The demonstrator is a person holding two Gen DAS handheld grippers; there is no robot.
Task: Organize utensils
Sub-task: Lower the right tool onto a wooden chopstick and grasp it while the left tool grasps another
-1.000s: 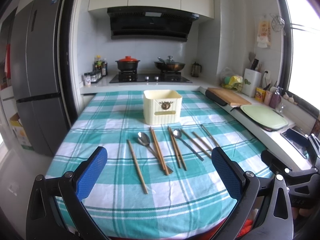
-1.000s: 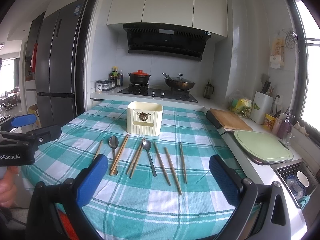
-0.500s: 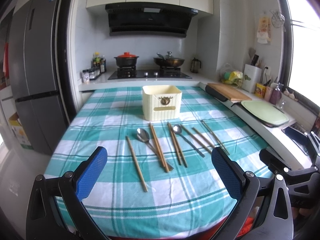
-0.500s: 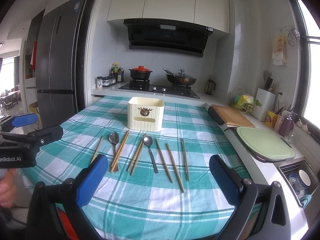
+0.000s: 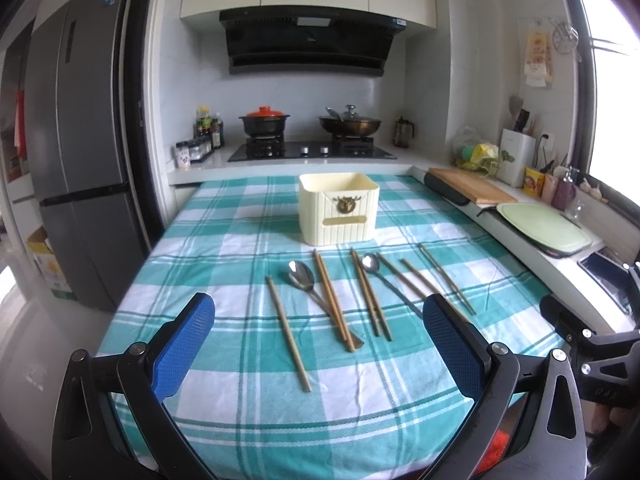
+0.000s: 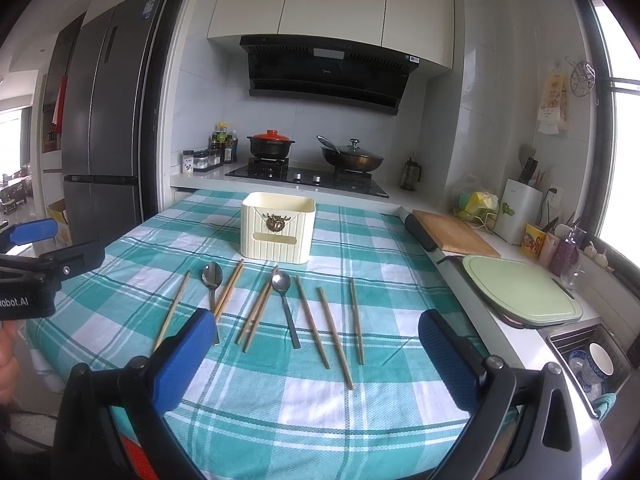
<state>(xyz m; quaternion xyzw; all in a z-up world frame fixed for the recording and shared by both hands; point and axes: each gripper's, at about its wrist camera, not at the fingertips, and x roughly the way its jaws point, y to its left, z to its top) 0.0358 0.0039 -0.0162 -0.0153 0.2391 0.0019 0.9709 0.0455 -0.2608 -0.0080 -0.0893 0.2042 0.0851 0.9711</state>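
A cream utensil box [image 5: 338, 213] [image 6: 278, 227] stands upright in the middle of the teal checked tablecloth [image 5: 224, 264]. In front of it lie several wooden chopsticks [image 5: 288, 332] [image 6: 335, 332] and two metal spoons: one spoon [image 5: 302, 276] [image 6: 212, 276] to the left, the other spoon [image 5: 370, 264] [image 6: 281, 282] near the middle. My left gripper [image 5: 318, 344] hangs open above the table's near edge, with nothing between its blue pads. My right gripper [image 6: 312, 354] is also open and empty, short of the chopsticks.
A counter runs along the right with a wooden board [image 5: 472, 188], a green cutting board [image 6: 520, 292] and a sink [image 6: 592, 360] with dishes. The stove [image 5: 312, 150] with two pots lies behind the table. A fridge [image 5: 76, 152] stands at the left.
Both views have tilted up slightly and drawn a little nearer to the table. The utensils and the box have not moved. Both grippers stay open.
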